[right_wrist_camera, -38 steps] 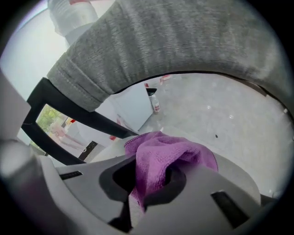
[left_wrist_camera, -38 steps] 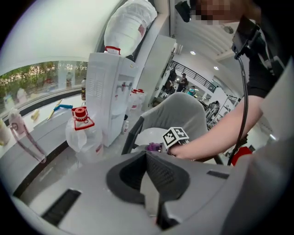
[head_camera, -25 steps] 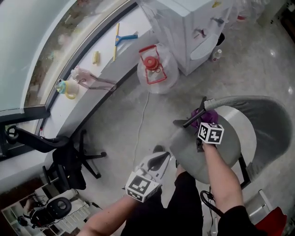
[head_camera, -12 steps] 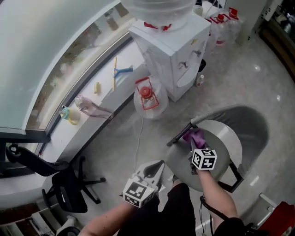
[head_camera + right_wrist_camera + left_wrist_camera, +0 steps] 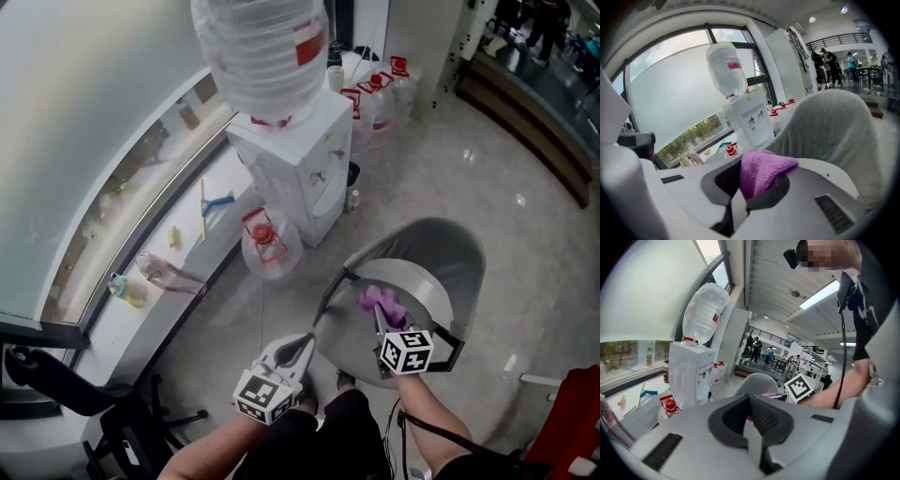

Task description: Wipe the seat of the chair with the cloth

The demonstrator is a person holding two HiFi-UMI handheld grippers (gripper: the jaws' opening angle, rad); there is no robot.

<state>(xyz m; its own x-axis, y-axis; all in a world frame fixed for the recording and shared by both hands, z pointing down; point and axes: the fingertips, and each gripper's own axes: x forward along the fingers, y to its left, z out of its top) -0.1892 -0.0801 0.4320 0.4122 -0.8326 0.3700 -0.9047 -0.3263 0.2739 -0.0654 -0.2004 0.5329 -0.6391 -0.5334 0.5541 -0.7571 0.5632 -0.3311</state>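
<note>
1. Polished floor; grey chair near right.
2. Right gripper clamps purple cloth over seat; contact unclear.
3. Left gripper closed, empty, left of chair.
4. Likely mid-wipe; next, press cloth down and sweep.

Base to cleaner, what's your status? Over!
Left tongs shut, empty. Right tongs shut on cloth. Cloth over chair seat; contact unclear. Nothing else on it.

The head camera looked steeply down; both gripper cameras looked closely along their jaws; all shared the chair and water dispenser.
</note>
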